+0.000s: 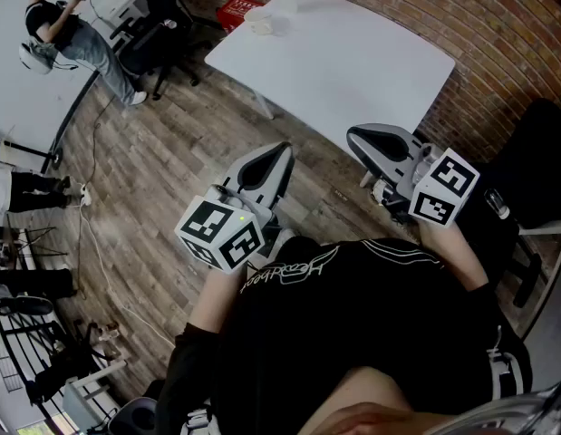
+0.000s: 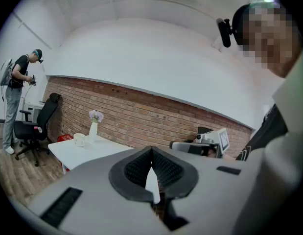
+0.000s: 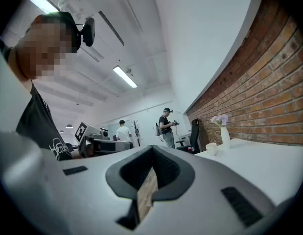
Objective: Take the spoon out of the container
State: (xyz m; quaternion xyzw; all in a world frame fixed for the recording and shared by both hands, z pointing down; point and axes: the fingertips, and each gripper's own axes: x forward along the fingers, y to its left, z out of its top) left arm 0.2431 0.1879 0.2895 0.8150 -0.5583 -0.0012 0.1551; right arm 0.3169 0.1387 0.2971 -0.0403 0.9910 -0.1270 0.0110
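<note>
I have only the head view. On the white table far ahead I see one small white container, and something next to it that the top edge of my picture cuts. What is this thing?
Observer: It is a white vase holding pale purple flowers. In the left gripper view it stands upright beside the white cup.
Operator: Thank you. Are the jaws of the left gripper closed?
Observer: Yes. In its own view the left gripper has its jaws together, with nothing between them.
Operator: And the right one?
Observer: The right gripper also has its jaws together and holds nothing.
</note>
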